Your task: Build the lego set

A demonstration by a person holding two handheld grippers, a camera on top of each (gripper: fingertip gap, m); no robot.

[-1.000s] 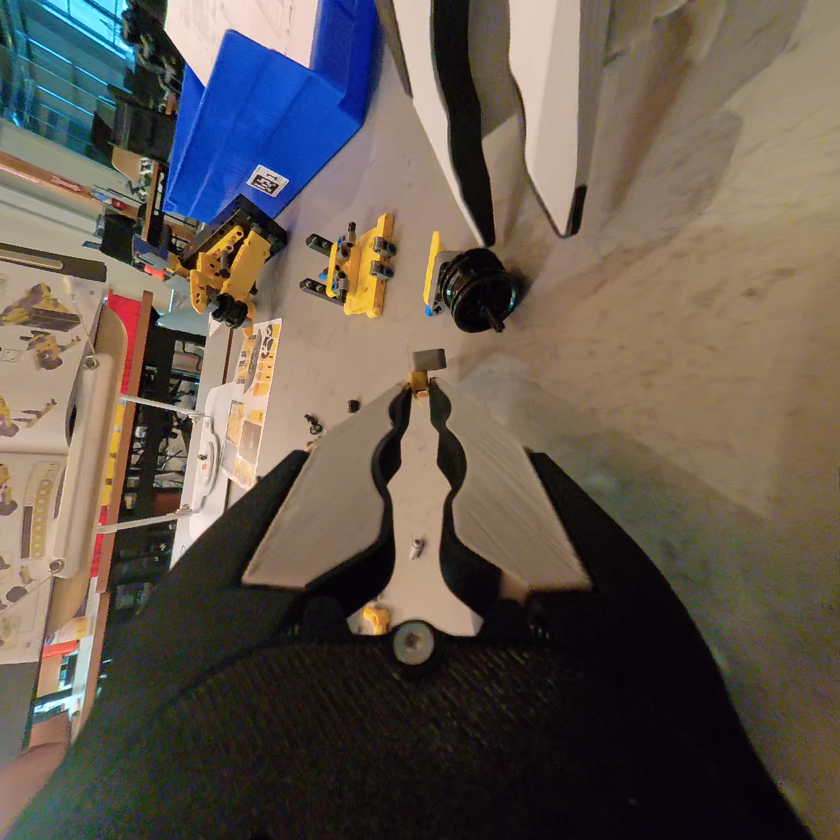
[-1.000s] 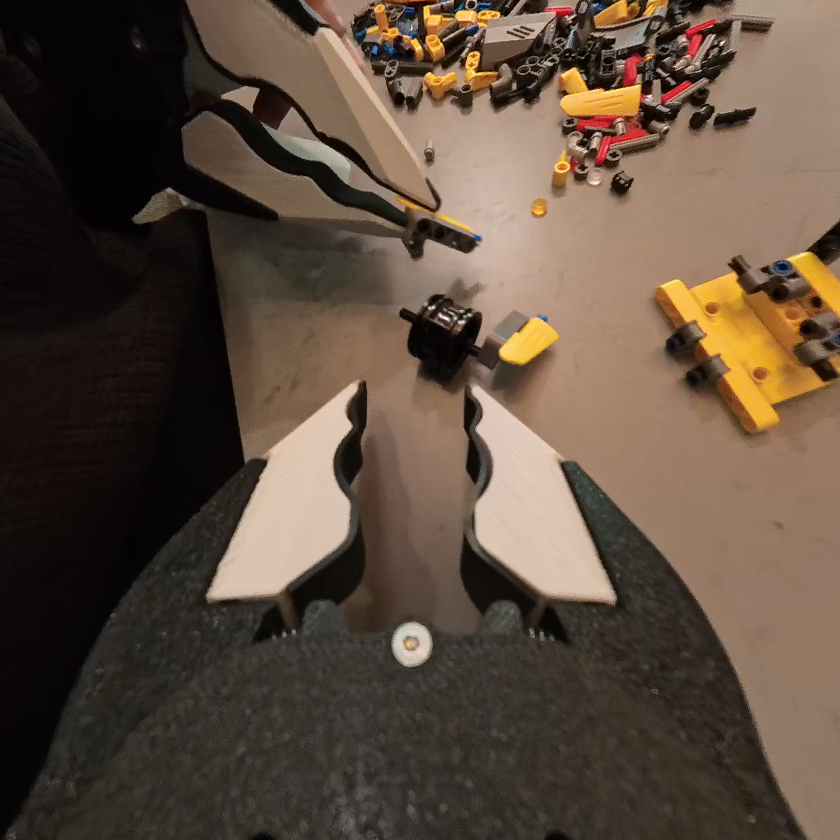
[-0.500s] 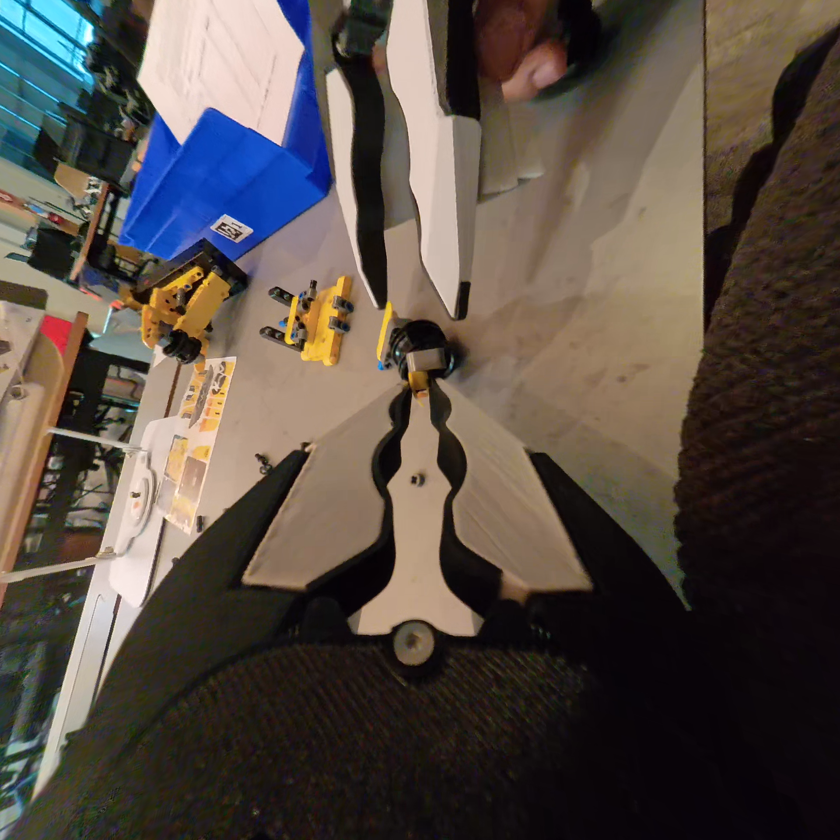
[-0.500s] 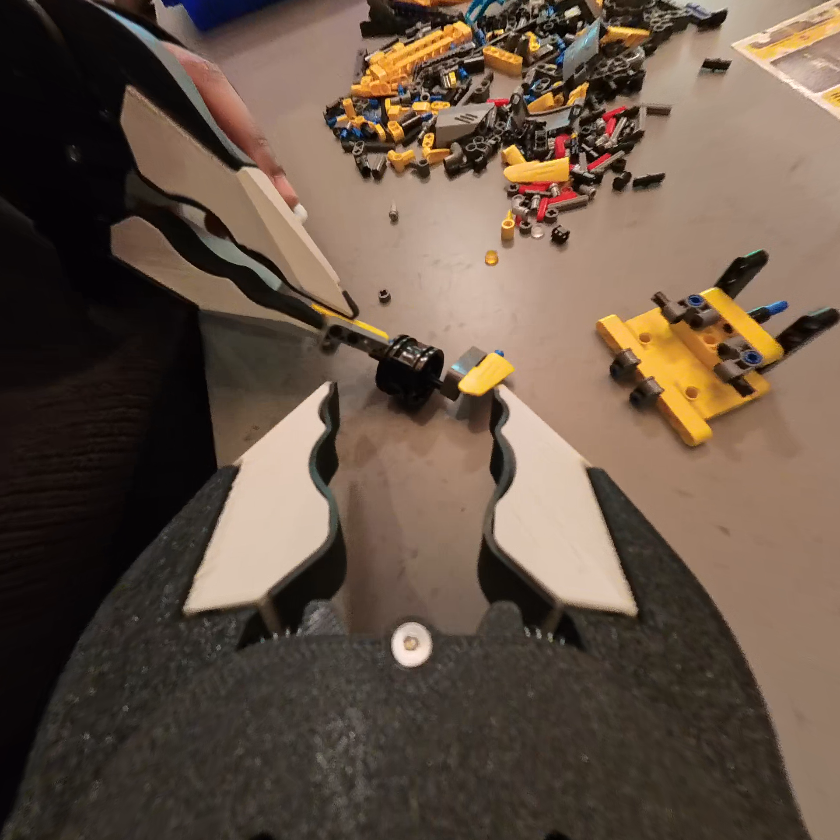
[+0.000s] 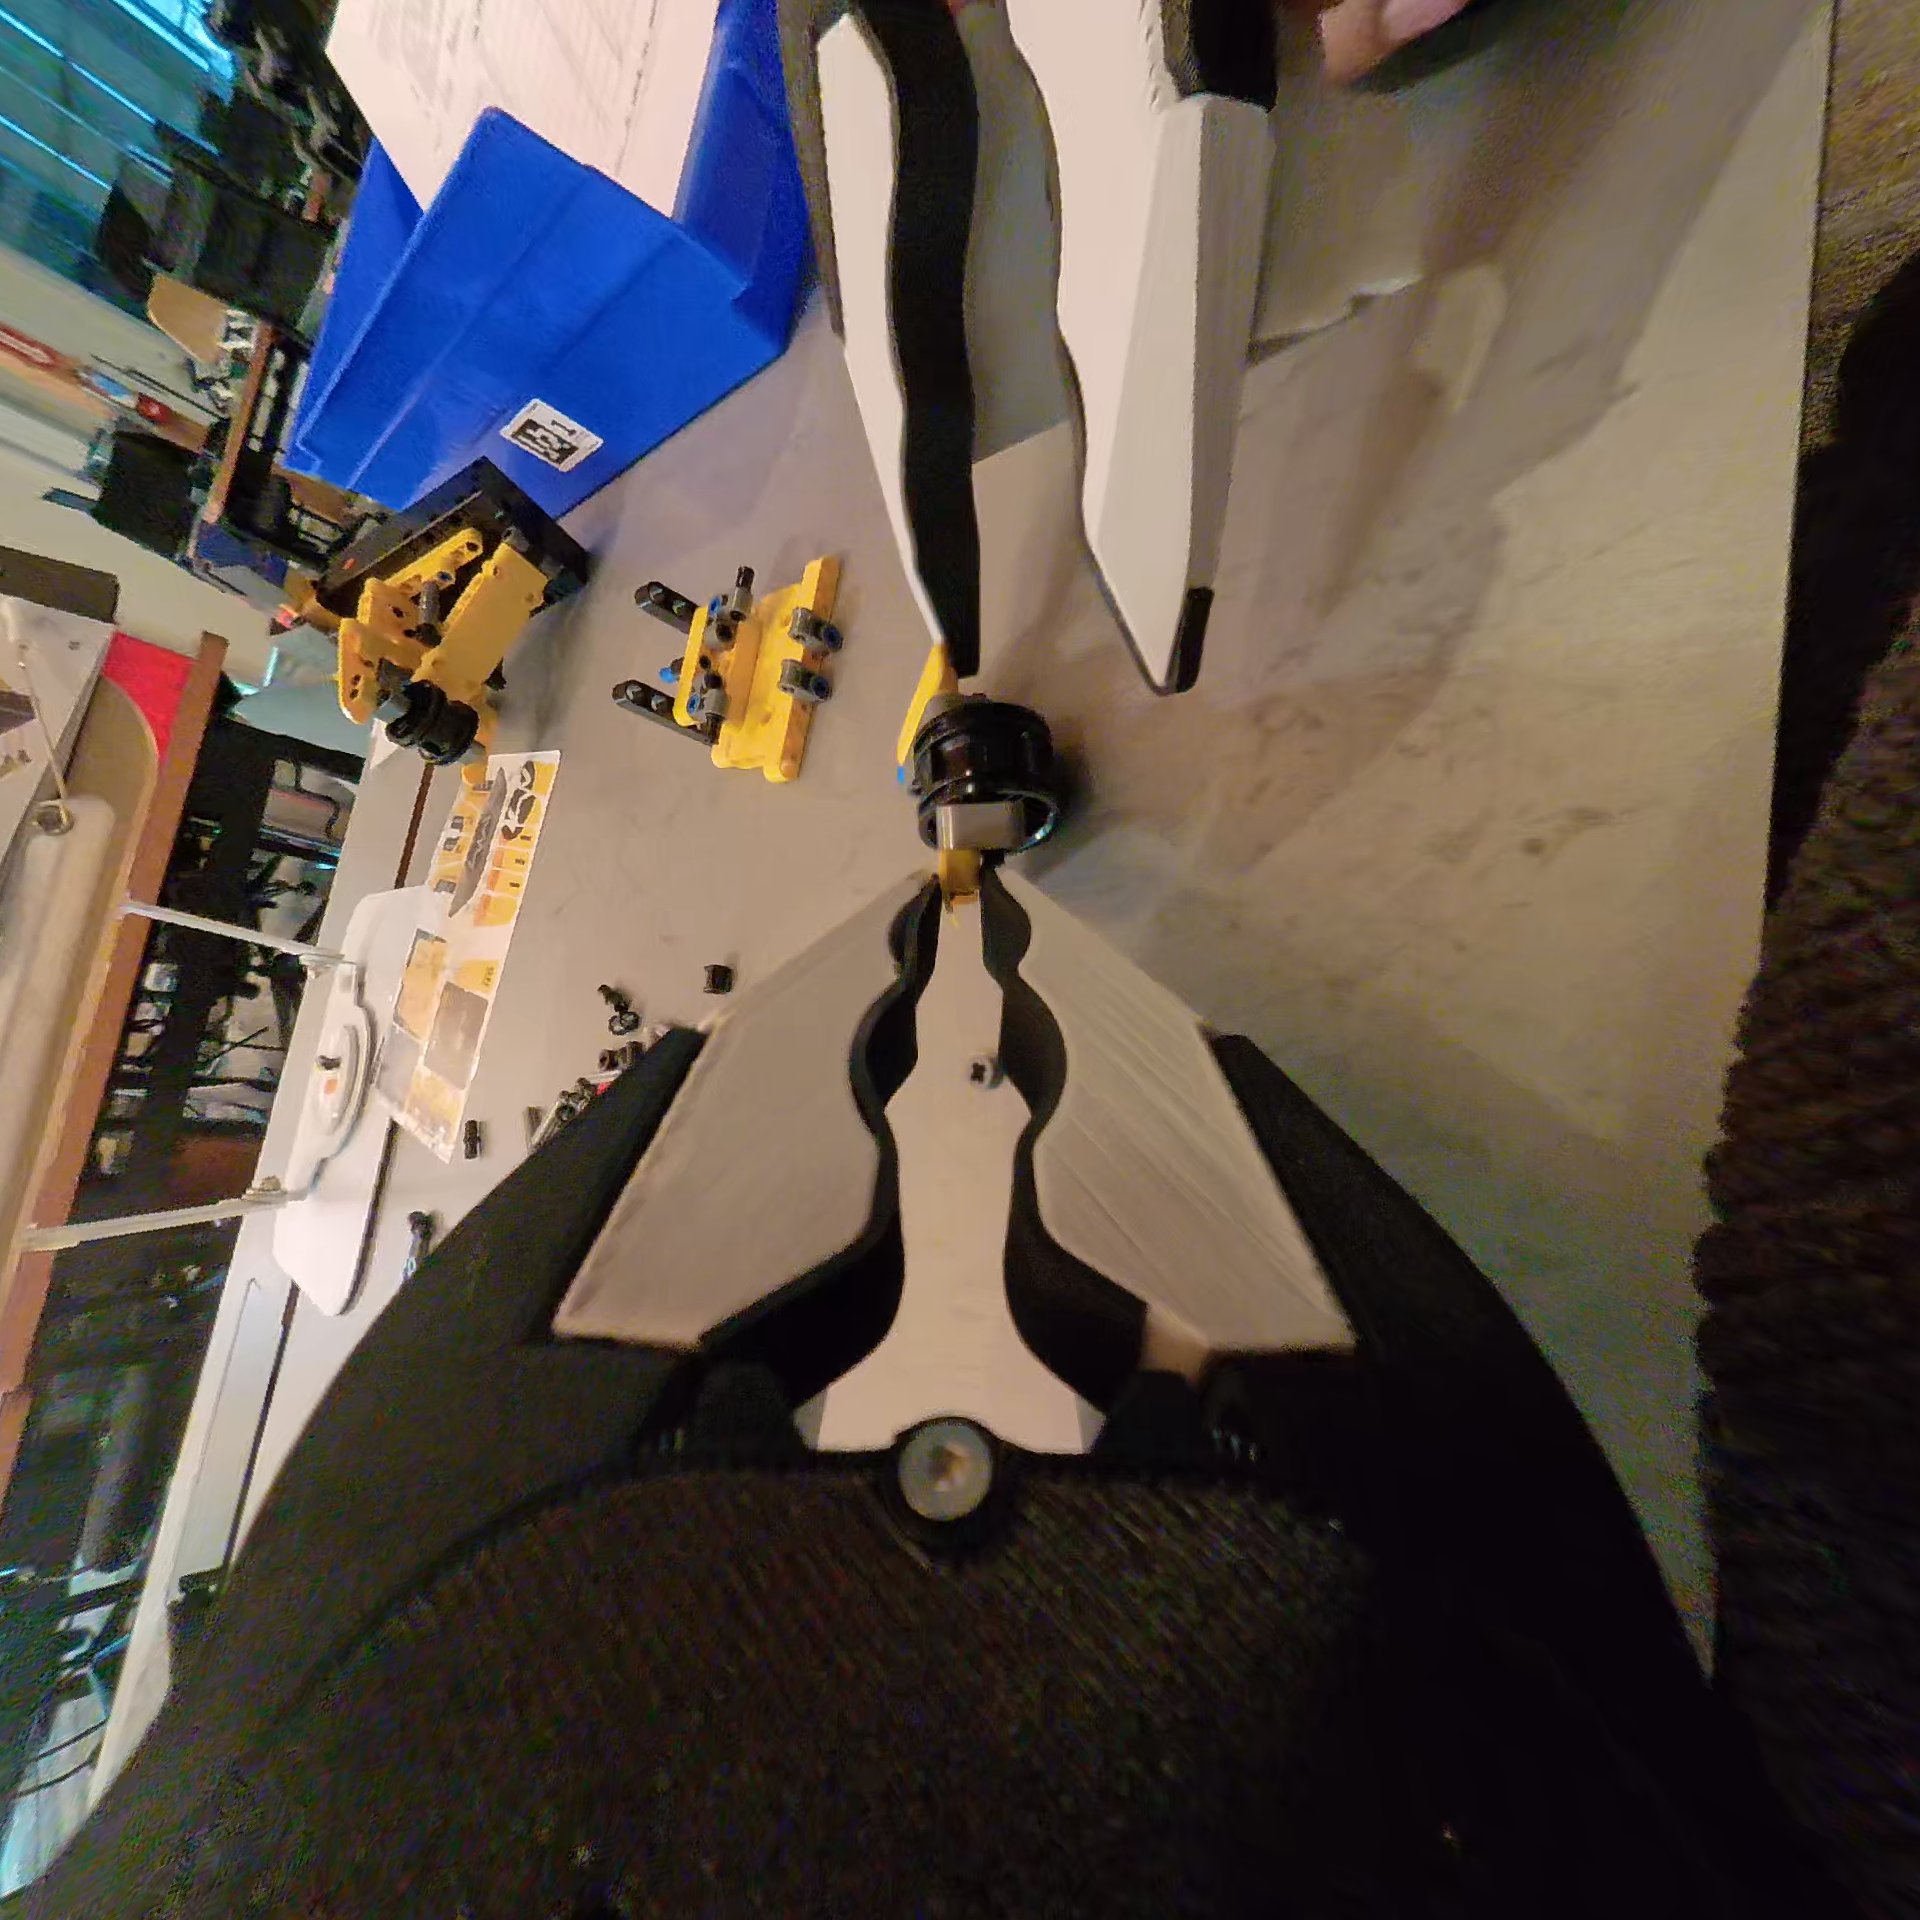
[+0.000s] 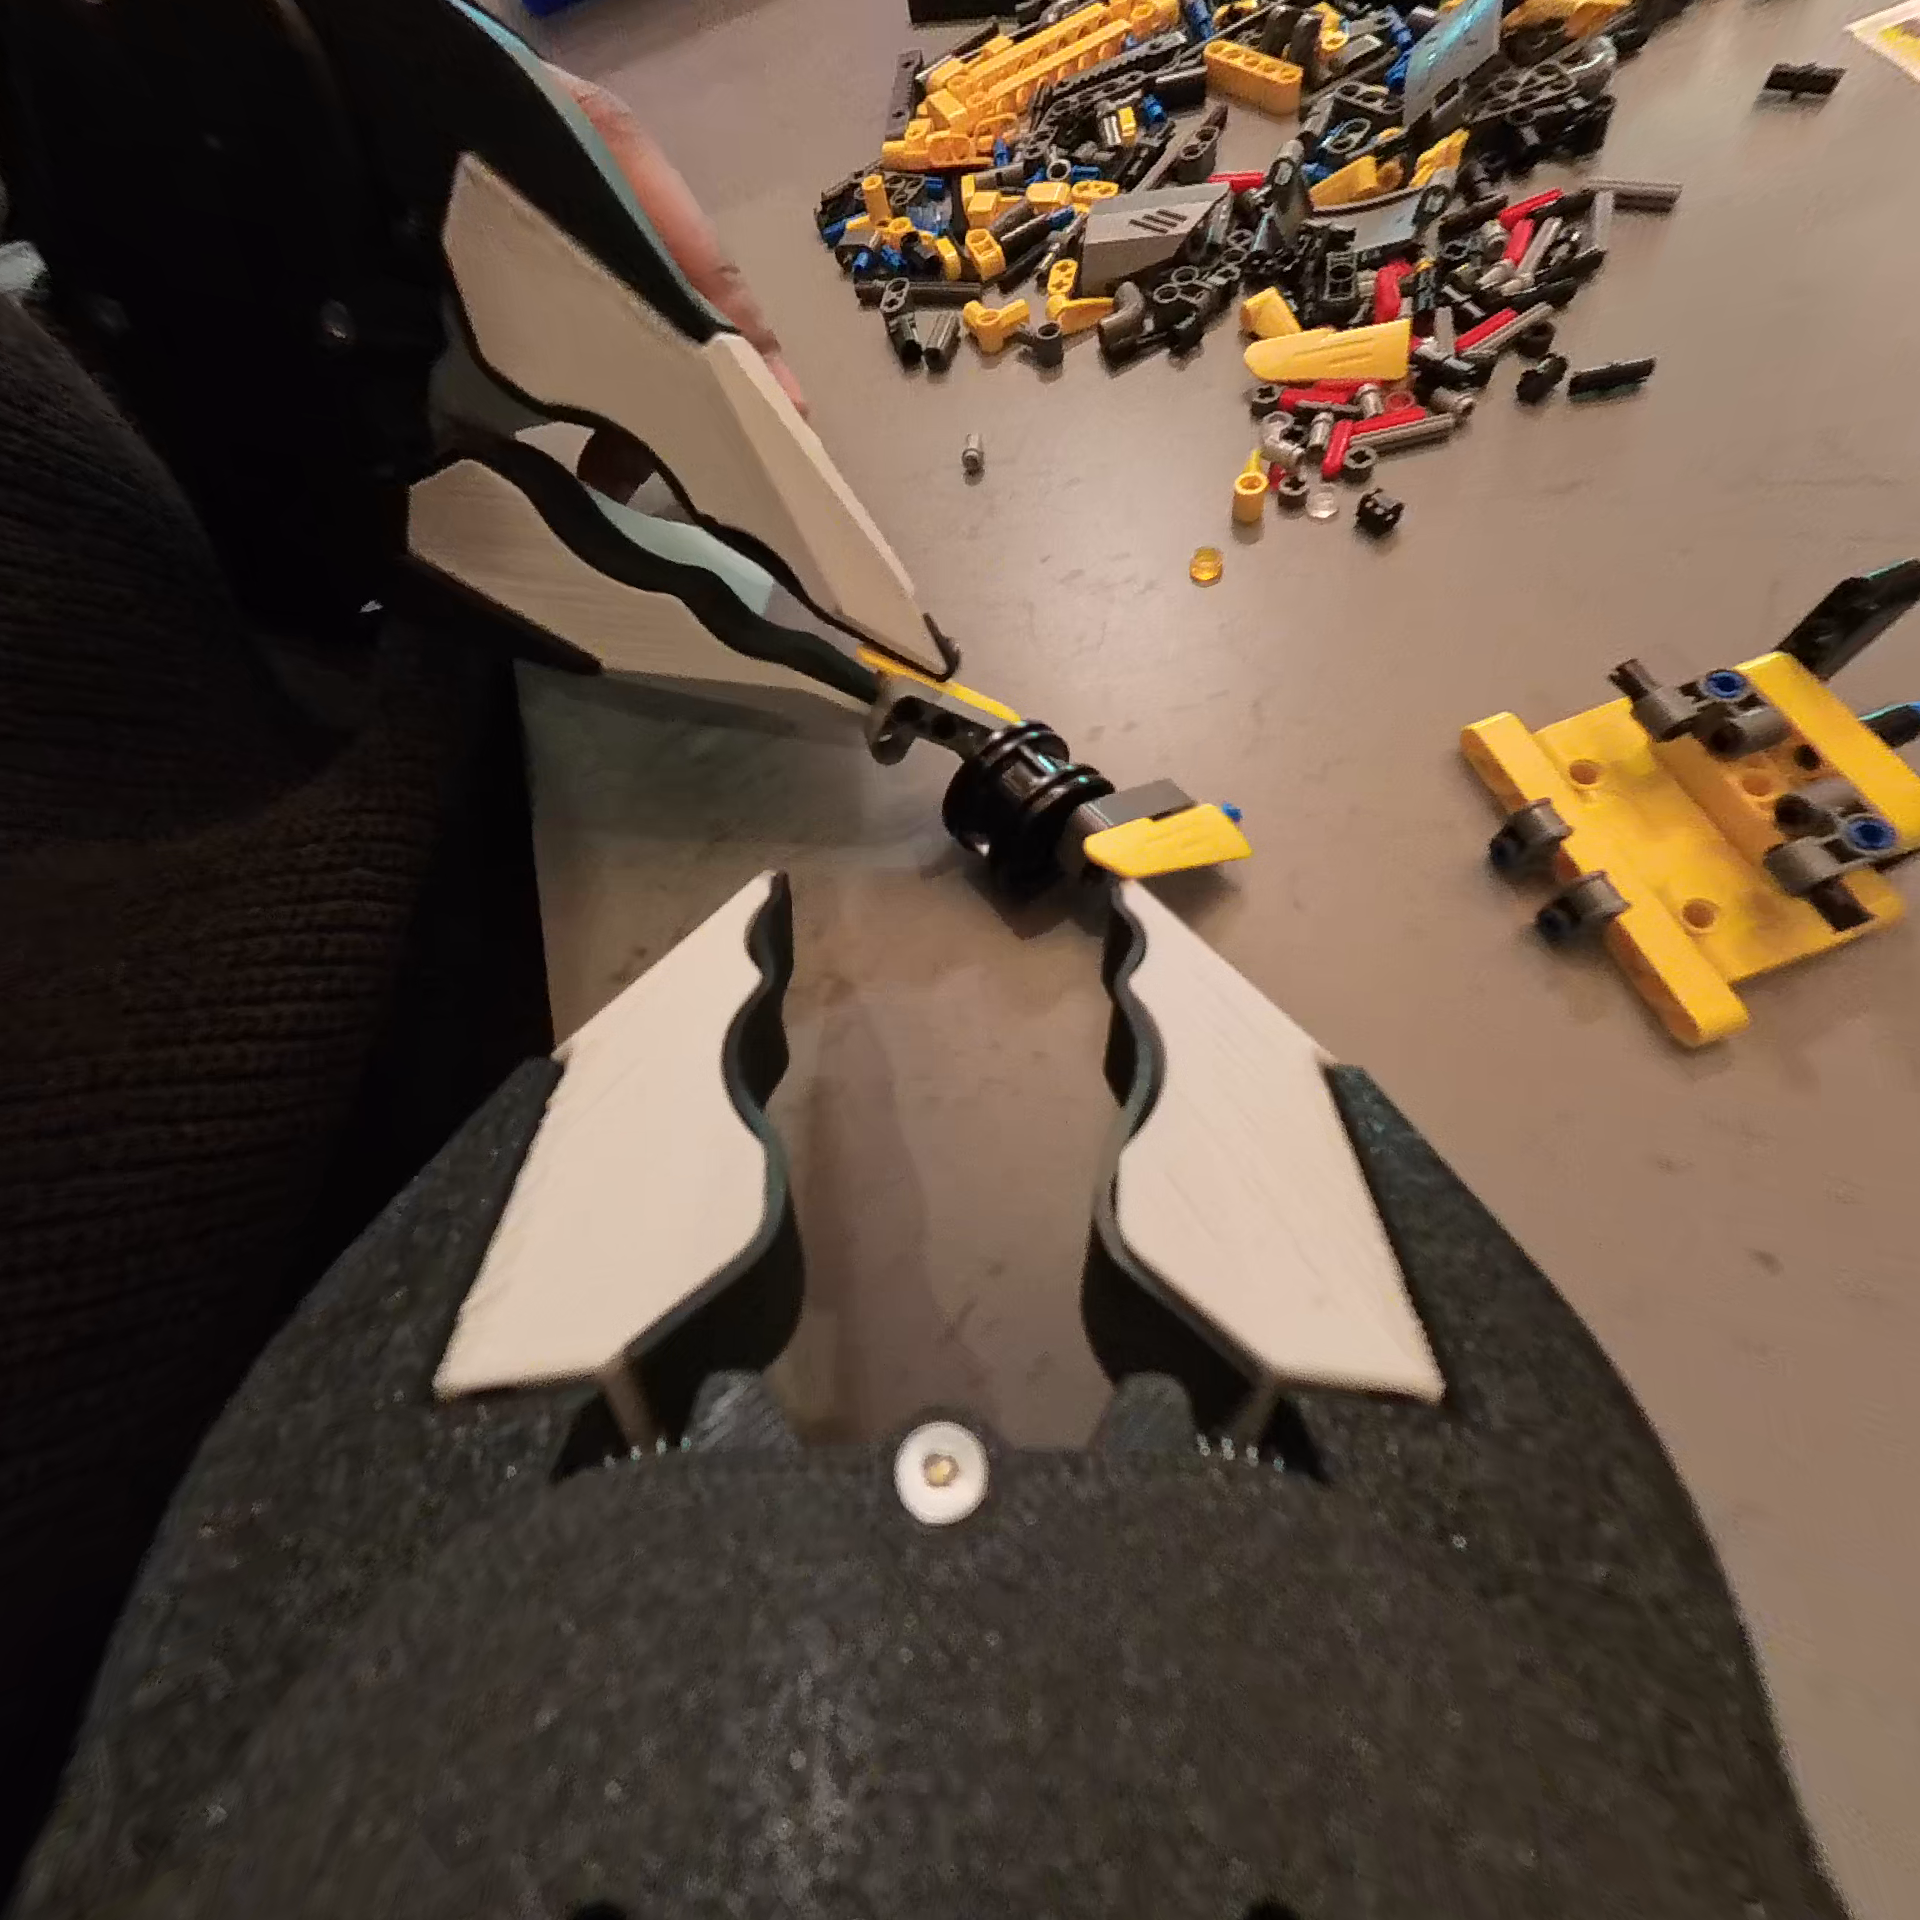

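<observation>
My left gripper (image 5: 958, 885) is shut on a small grey beam with a yellow strip (image 5: 975, 826). The beam's far end meets a black wheel hub (image 5: 982, 758) lying on the table. In the right wrist view the left gripper (image 6: 914, 670) comes in from the upper left with the beam (image 6: 920, 717) against the hub (image 6: 1023, 795). A grey and yellow panel piece (image 6: 1164, 840) sits on the hub's other end. My right gripper (image 6: 948, 899) is open and empty, its tips just short of the hub, one on each side.
A yellow plate assembly with grey and blue pins (image 6: 1704, 831) lies to the right. A pile of loose pieces (image 6: 1247, 208) is at the back. A blue bin (image 5: 540, 312), a yellow vehicle part (image 5: 447, 644) and an instruction booklet (image 5: 478, 914) lie farther off. Dark clothing (image 6: 156, 935) borders the table edge. About 4 cm separates my left fingertips from my right.
My left gripper has brought the beam down against the black hub. My right gripper has opened wider and moved up close to the hub.
</observation>
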